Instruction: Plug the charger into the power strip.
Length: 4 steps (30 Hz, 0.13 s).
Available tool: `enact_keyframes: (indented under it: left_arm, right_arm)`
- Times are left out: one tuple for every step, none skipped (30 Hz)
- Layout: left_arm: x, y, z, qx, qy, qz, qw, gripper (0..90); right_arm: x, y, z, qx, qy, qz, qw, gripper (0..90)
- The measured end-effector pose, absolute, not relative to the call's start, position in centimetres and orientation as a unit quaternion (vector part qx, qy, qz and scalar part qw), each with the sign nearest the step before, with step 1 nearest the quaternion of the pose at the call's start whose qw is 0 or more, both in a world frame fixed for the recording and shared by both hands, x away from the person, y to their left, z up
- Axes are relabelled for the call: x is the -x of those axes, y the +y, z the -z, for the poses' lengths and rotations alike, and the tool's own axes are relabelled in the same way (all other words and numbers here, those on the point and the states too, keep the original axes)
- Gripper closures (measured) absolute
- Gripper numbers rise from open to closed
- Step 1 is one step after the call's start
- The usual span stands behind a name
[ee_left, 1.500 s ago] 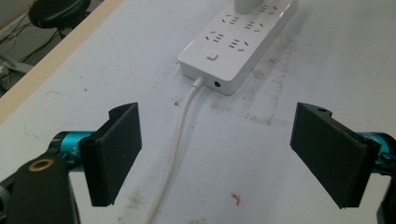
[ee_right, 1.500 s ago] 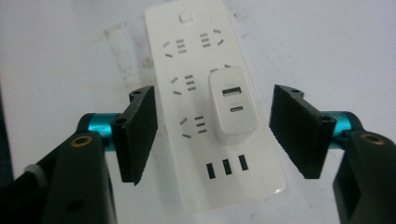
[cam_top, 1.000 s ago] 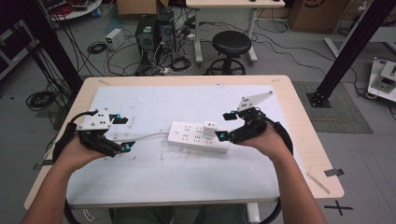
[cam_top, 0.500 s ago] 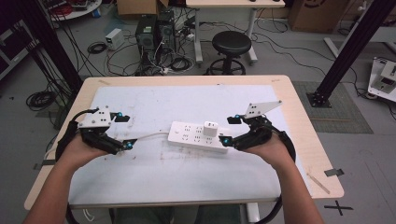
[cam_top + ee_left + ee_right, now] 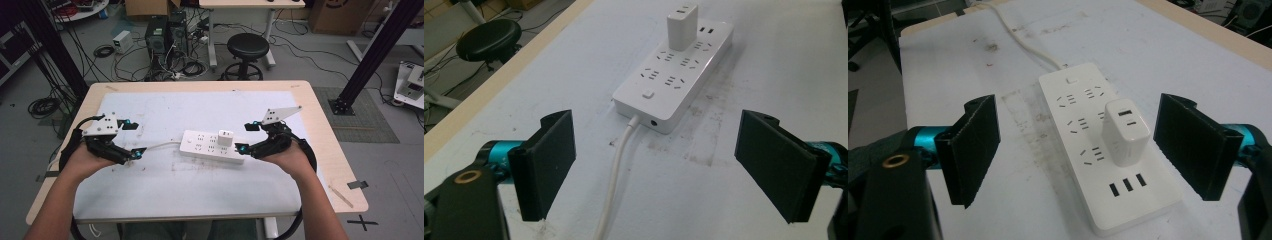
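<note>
In the middle of the table (image 5: 320, 165) lies the power strip (image 5: 207, 146) with a charger (image 5: 225, 137) plugged in, both grippers gaping and empty: the right gripper (image 5: 244, 137) should straddle the charger squarely while the left gripper (image 5: 134, 139) steadies the strip.

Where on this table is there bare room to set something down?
The white mat lies bare between the white rectangular power strip and the far edge, and again between the strip and the near edge. The middle band is crowded: left gripper, white cable, strip with white charger block, and right gripper.
</note>
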State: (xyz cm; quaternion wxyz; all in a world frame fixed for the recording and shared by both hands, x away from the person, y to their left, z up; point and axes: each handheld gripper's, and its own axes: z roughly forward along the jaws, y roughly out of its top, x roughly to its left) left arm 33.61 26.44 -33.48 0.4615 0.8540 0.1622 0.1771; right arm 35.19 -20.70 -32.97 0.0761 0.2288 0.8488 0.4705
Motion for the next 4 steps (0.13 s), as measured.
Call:
enact_keyframes:
  left_arm:
    - [-33.69, 26.47, 33.52, -0.854, 0.163, -0.177, 0.462, 16.6]
    - [-33.69, 26.47, 33.52, -0.854, 0.163, -0.177, 0.462, 16.7]
    - [-33.76, 26.55, 33.52, -0.852, 0.163, -0.177, 0.464, 16.6]
    - [-33.76, 26.55, 33.52, -0.852, 0.163, -0.177, 0.464, 16.6]
  right_arm:
    - [-35.23, -20.69, 32.97, -0.228, 0.849, -0.47, 0.077, 19.1]
    - [-35.26, -20.67, 32.95, -0.229, 0.849, -0.471, 0.076, 19.1]
    - [-35.31, -20.66, 32.92, -0.228, 0.849, -0.47, 0.078, 19.1]
    - [-35.31, -20.66, 32.92, -0.228, 0.849, -0.47, 0.078, 19.1]
